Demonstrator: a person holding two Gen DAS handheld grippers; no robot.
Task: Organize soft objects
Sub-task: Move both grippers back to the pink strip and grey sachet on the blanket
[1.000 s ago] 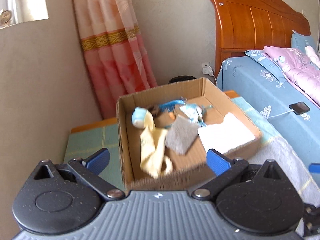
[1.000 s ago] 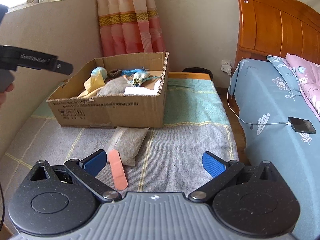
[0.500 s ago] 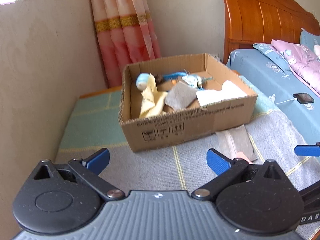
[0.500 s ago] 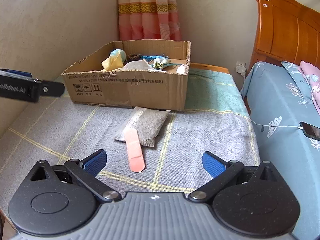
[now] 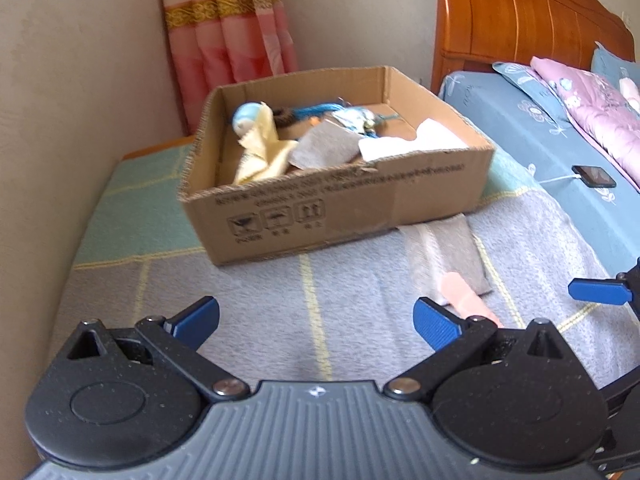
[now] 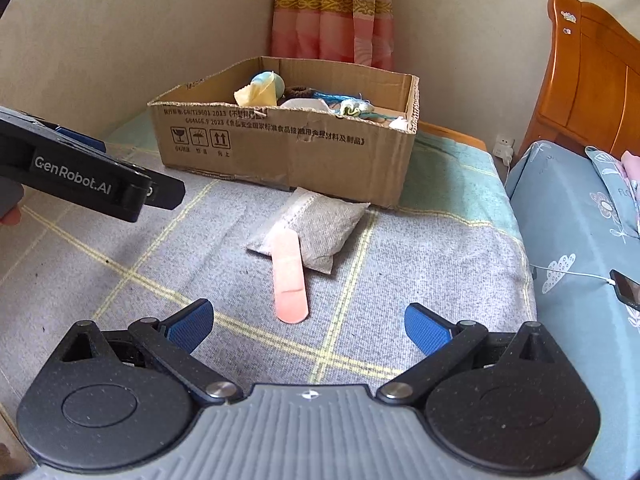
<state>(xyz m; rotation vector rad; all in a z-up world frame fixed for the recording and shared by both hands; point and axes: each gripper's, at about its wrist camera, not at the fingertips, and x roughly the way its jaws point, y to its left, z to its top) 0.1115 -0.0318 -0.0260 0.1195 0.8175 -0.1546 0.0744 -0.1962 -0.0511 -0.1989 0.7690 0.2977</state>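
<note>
Left gripper (image 5: 316,316) and right gripper (image 6: 309,322) both level above the blanket (image 6: 420,264), jaws spread wide, holding nothing. Pink strip (image 6: 289,278) lies partly on the grey pouch (image 6: 316,228), just beside the cardboard box (image 6: 288,148).

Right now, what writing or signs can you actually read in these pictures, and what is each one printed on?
"GenRobot.AI": white letters on the side of the left gripper.
"GB/T29601 2013" and "GB4806.9 2023": top print lines on the cardboard box; the first is partly torn, and the Chinese characters after them are too small to read.
Three handling pictograms (fragile glass, umbrella, up arrows): same box face; captions beneath are illegible.
</note>
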